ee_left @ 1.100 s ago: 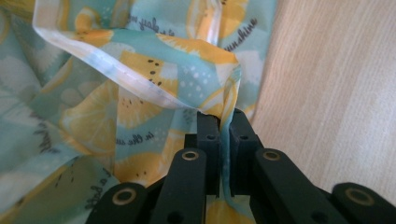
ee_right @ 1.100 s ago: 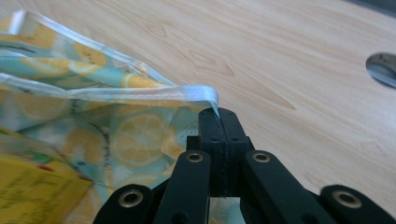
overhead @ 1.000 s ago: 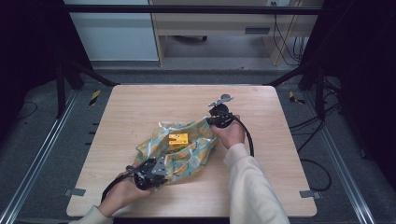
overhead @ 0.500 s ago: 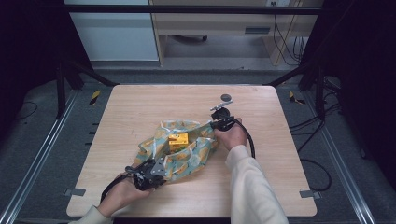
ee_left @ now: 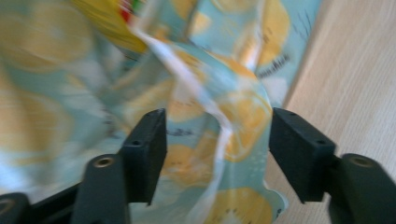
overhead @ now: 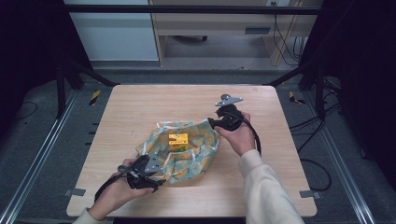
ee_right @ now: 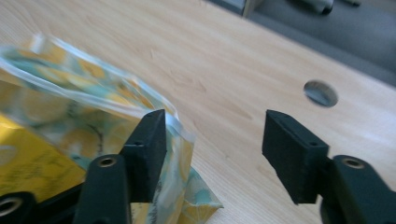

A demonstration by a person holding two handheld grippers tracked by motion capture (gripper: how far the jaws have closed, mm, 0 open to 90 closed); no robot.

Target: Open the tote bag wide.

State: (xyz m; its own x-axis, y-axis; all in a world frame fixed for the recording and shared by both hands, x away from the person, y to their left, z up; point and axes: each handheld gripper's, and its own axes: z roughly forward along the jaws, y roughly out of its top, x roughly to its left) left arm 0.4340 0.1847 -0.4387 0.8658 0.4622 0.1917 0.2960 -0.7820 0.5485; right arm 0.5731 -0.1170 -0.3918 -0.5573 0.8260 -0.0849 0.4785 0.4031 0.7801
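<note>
The lemon-print bag (overhead: 180, 150) is lying crumpled in the middle of the table (overhead: 140, 105) with a yellow box (overhead: 178, 139) showing through it, apparently just set down. The left gripper (overhead: 156, 179), at the bag's near-left corner, has just been opening; its jaws are standing spread with a fold of film loose between them. The right gripper (overhead: 212, 124), at the far-right edge, has likewise been opening and is pinching nothing, the bag's edge just beside one jaw, likely so both hands can let the bag settle.

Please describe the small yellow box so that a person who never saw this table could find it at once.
On the light wooden table, near its middle, lies a crumpled clear plastic bag printed with lemon slices on pale blue-green. The small yellow box sits at the bag's middle, apparently inside it. Its flat, solid yellow face with dark print sets it apart from the bag's paler, rounded lemon pattern.
</note>
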